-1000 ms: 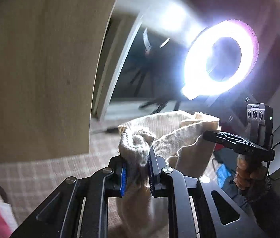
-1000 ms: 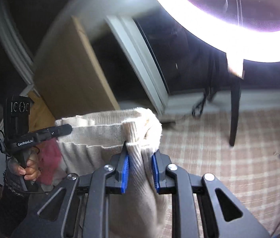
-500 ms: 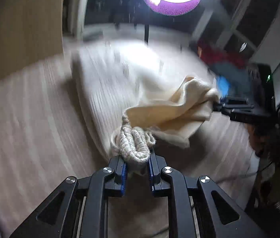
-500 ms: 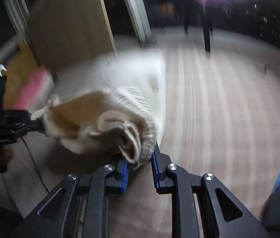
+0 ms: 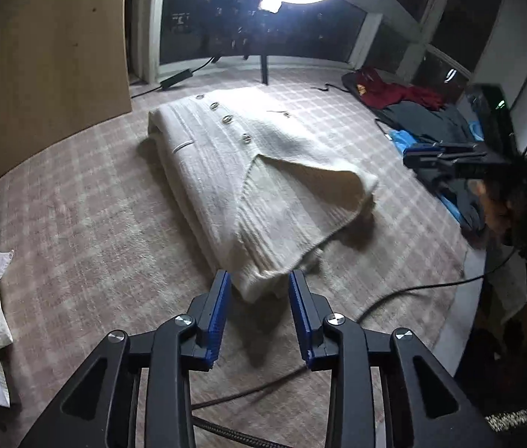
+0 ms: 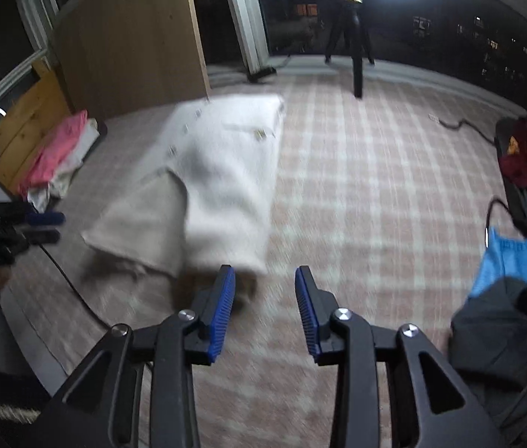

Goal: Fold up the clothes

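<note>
A cream knit cardigan (image 5: 241, 171) with metal buttons lies flat on the checked carpet, its near part folded over. My left gripper (image 5: 258, 291) is opening, and the garment's near corner sits between the blue pads without being pressed. The same cardigan (image 6: 222, 171) shows blurred in the right wrist view. My right gripper (image 6: 264, 283) is opening just off the cardigan's near right corner, with only carpet between its pads. The right gripper (image 5: 446, 153) also appears at the right of the left wrist view, held in a hand.
A pink and white clothes pile (image 6: 58, 156) lies at the left by a wooden panel (image 5: 39, 56). Red, dark and blue garments (image 5: 412, 112) lie at the right. A ring light on a stand (image 5: 263, 71) is behind the cardigan. Black cables (image 5: 412, 295) cross the carpet.
Both grippers came down with the cardigan from held-up to the carpet, laid it flat, and let go of its corners as their jaws parted.
</note>
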